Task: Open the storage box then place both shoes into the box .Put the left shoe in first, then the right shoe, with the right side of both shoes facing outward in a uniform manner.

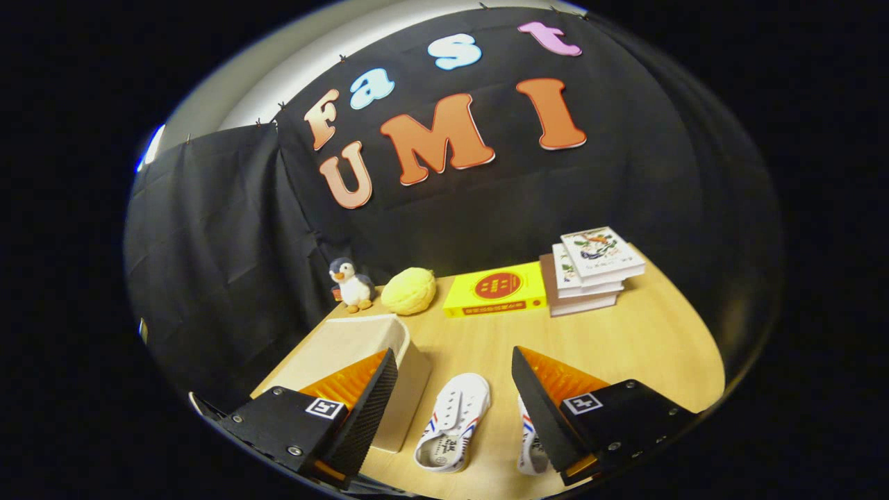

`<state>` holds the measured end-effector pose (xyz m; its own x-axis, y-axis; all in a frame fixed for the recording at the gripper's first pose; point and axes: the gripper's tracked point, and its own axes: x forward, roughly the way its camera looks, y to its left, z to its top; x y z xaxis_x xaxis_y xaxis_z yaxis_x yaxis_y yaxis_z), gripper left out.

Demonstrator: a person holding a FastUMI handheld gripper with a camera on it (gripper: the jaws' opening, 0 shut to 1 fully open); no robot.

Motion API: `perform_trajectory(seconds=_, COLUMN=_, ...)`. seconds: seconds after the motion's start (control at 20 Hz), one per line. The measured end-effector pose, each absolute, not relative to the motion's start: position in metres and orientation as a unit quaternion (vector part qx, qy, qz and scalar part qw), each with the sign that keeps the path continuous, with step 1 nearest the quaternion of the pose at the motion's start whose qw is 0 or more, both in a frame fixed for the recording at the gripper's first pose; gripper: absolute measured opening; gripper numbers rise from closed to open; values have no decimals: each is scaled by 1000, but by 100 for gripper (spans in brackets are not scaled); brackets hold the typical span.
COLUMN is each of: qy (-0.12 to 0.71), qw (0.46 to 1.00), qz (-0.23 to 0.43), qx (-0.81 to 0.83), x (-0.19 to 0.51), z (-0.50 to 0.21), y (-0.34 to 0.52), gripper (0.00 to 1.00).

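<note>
Gripper (455, 368) is hovering over the table (625, 340), fingers spread wide, gripping nothing; two shoes (455, 420) lying between them, closed box (375, 347) lower left.

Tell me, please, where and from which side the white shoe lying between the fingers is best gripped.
Probably the collar of the white shoe, taken from above. It rests on its sole on the table with the opening upward, so one finger could go inside and one outside the side wall. The tool hangs open above it, with the storage box close beside it.
</note>
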<state>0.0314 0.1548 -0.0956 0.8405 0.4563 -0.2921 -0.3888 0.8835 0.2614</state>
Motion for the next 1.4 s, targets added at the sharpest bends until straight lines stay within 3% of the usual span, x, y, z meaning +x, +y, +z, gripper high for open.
perform_trajectory(seconds=0.4, qy=292, qw=867, qz=332, qx=231, x=34, z=-144, y=233, gripper=98)
perform_trajectory(seconds=0.95, qy=390, qw=774, qz=389, qx=311, x=29, z=-186, y=297, gripper=97)
perform_trajectory(seconds=1.05, qy=399, qw=762, qz=391, qx=327, x=28, z=-187, y=301, gripper=94)
perform_trajectory(seconds=1.4, qy=416, qw=738, qz=389, qx=362, x=20, z=-181, y=302, gripper=68)
